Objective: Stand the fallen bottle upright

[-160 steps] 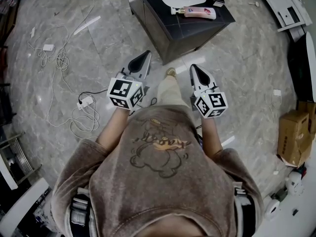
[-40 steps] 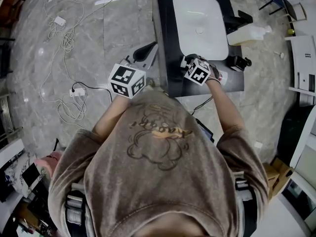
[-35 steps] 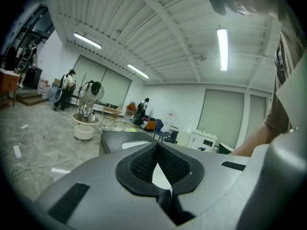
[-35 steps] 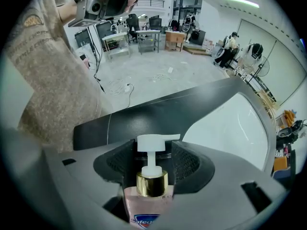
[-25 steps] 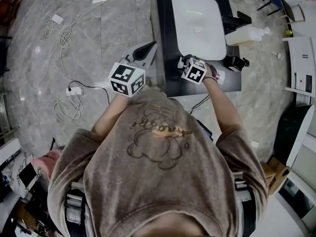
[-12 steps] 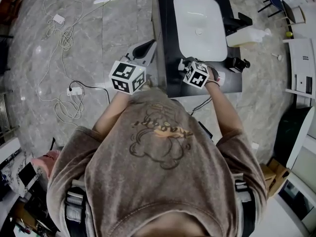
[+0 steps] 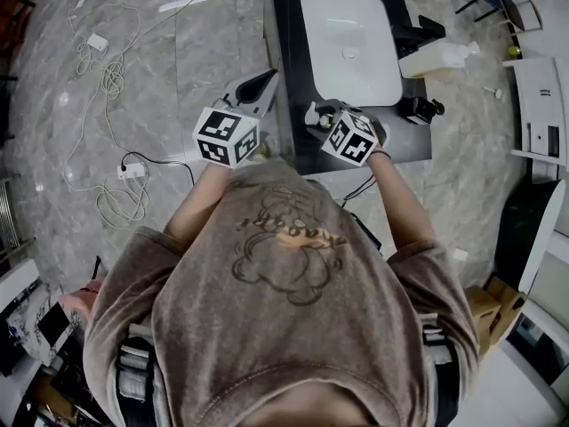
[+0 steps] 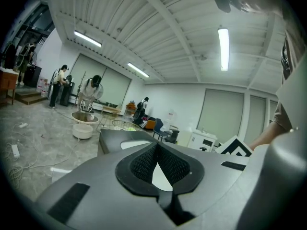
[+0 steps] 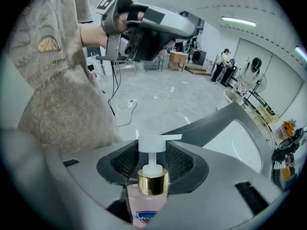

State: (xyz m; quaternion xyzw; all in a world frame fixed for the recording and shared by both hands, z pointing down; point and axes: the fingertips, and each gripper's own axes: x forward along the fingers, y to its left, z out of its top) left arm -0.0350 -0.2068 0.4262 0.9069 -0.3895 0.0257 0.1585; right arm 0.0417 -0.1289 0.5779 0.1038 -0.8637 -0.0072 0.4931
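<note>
My right tongs [image 9: 152,153] gripped the pink pump bottle [image 9: 149,188], whose smooth body could slip from between their jaws; my left tongs [image 8: 157,150] were closed and empty.

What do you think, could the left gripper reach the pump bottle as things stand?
Probably yes: nothing stands between the left gripper, beside the counter, and the pump bottle. However, the right gripper grips its body, leaving mainly the pump top free.
</note>
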